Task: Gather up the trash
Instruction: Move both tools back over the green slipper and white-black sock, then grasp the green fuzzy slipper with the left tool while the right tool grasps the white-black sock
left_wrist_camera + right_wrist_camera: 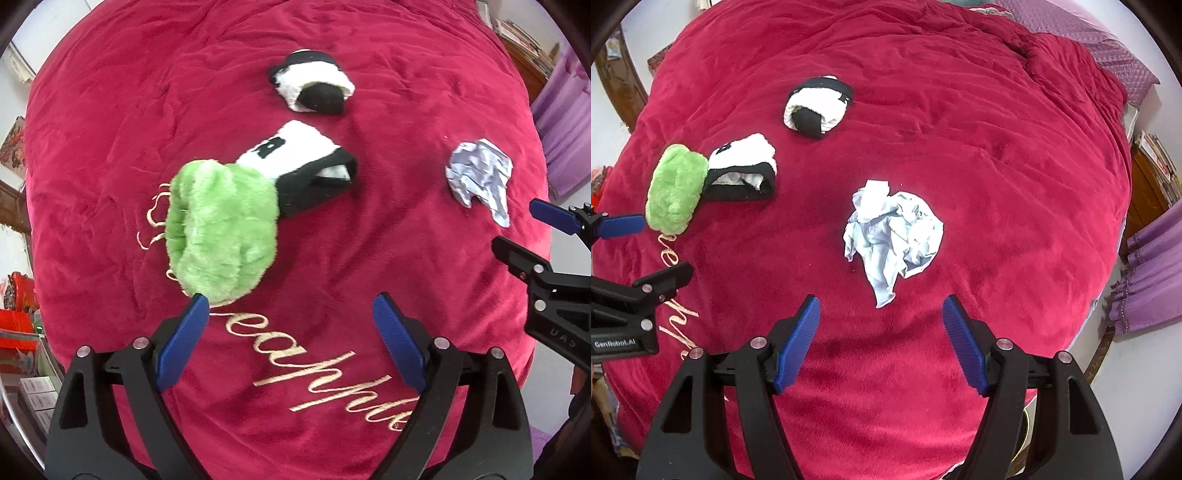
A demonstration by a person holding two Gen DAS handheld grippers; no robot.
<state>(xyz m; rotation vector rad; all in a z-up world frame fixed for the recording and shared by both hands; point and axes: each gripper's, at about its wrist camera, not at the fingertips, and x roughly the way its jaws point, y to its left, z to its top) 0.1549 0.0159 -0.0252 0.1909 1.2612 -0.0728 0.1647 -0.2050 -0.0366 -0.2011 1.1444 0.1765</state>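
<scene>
The crumpled paper [894, 236] lies loose on the red blanket [997, 155], just beyond the right claw [881, 332], whose jaws stand apart with nothing between them. No trash looks collected yet, and no bin shows. To the left sit a fuzzy green thing [221, 229] touching a black-and-white sock [303, 162], with a rolled sock [314, 85] farther off. The left claw [290, 328] hangs wide and empty near the green thing. Grasping the paper is probably the next step.
</scene>
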